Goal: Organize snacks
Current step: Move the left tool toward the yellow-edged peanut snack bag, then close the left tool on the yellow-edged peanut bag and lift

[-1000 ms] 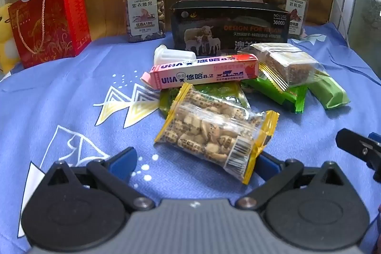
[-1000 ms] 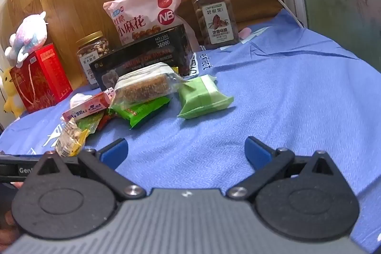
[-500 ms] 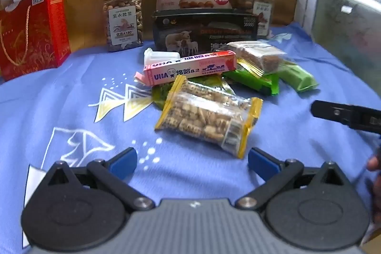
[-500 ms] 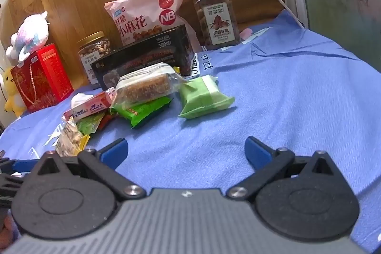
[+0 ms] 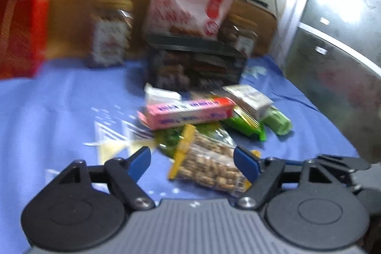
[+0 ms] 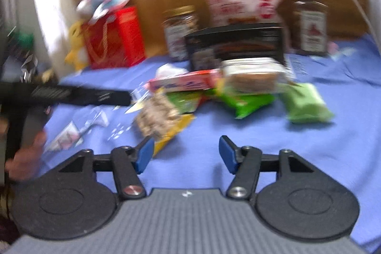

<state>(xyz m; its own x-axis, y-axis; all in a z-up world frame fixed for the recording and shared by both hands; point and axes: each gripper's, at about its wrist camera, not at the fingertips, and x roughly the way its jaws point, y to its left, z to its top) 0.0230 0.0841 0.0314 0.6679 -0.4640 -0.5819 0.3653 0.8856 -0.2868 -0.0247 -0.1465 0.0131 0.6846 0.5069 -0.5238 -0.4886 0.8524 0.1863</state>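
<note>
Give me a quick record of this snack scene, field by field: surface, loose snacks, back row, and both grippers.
surface: blue cloth
loose snacks: yellow-edged pack, pink box, green packs
back row: two jars, pink bag, black box, red bag
left gripper: closing, nothing gripped, yellow-edged pack ahead
right gripper: closing, nothing between fingers

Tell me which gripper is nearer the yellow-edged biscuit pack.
Left. The left gripper has the biscuit pack lying just ahead between its closing fingers; the right gripper, also closing, sits off to the pack's side with nothing between its fingers.
</note>
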